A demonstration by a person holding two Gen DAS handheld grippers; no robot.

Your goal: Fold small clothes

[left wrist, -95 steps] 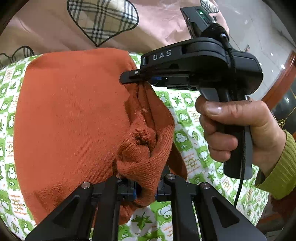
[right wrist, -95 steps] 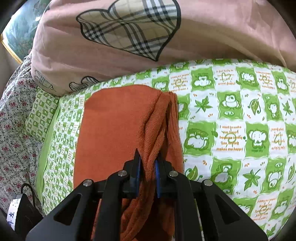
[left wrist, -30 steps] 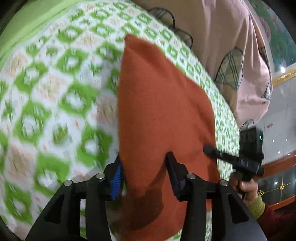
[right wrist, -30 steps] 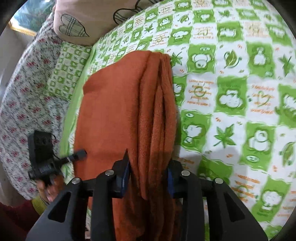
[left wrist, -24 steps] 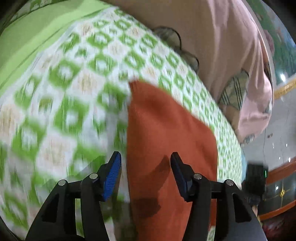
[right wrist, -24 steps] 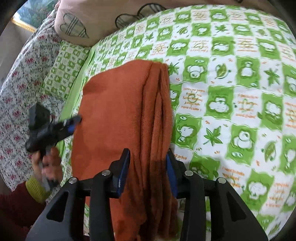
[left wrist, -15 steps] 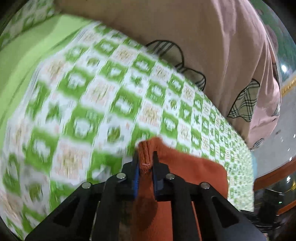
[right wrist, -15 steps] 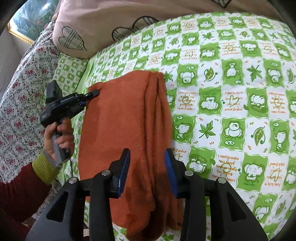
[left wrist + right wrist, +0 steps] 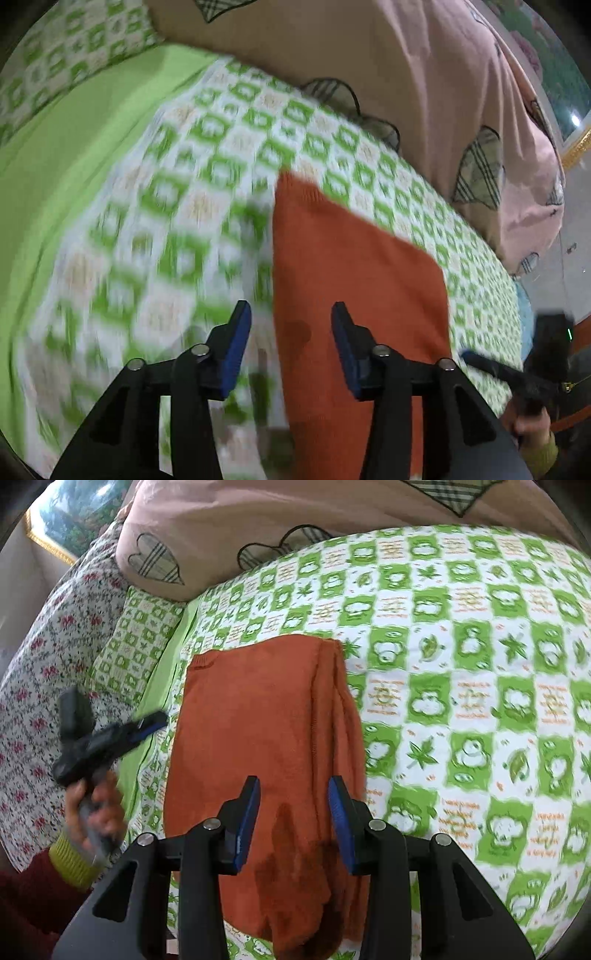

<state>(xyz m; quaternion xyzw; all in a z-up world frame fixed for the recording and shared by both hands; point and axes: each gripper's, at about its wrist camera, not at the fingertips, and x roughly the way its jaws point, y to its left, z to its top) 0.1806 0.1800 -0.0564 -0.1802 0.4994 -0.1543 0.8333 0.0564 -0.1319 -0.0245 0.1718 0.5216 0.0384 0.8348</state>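
Fingers (image 9: 248, 805) spread, sweater (image 9: 258, 720) lying beneath

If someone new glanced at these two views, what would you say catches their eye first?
The rust-orange knitted garment, lying folded on the green-and-white cartoon-print bedsheet, its thicker layered edge on the right in the right wrist view. Next, the open right gripper over its near end and the open left gripper at its edge, below the pink quilt.
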